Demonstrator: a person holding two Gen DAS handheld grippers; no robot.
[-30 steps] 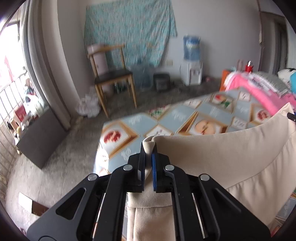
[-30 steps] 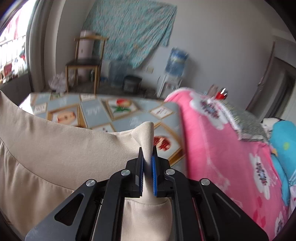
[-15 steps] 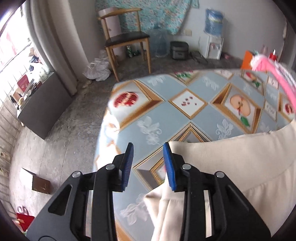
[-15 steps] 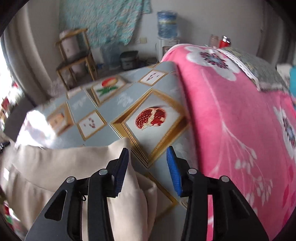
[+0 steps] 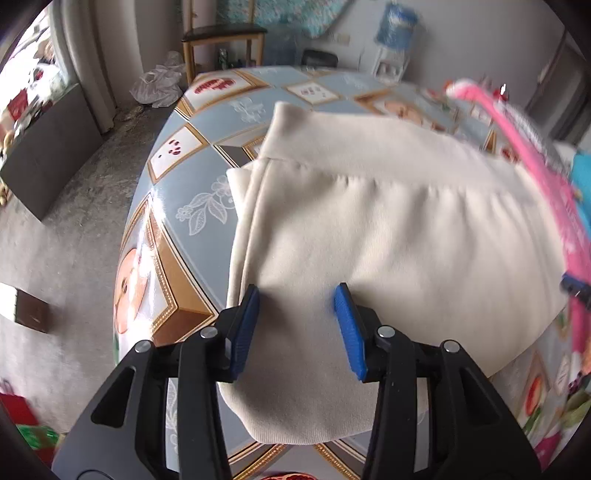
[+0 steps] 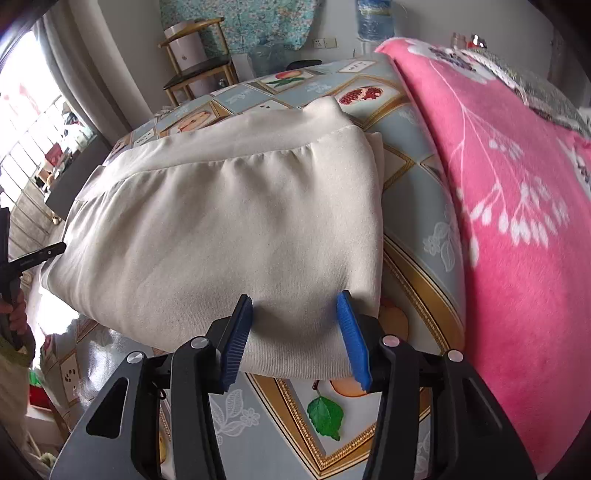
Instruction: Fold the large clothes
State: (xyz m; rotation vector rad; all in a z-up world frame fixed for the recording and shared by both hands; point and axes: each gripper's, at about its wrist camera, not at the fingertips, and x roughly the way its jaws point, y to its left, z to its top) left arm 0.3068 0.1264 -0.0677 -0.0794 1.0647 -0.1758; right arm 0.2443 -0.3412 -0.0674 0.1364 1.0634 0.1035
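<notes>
Left tool [image 5: 295, 325] and right tool [image 6: 295, 328] both stand spread wide, gripping nothing, low in frame over the folded cream garment [image 5: 388, 236] lying on the patterned surface [image 5: 192, 206]. Its underlayers are hidden; the pink blanket [image 6: 517, 206] is cut off at right.

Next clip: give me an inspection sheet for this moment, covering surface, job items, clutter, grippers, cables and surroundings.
Surface: table under a glossy fruit-print cloth.
Job's things: cream garment lying folded on the table, waistband at the far side.
Clutter: pink floral blanket heaped along the garment's right, apart from it.
Grippers: left gripper open above the garment's near left part; right gripper open above its near right part; neither holds cloth.
Cables: nothing seen.
Surroundings: wooden chair, water dispenser, patterned wall cloth, white plastic bag on the floor.
</notes>
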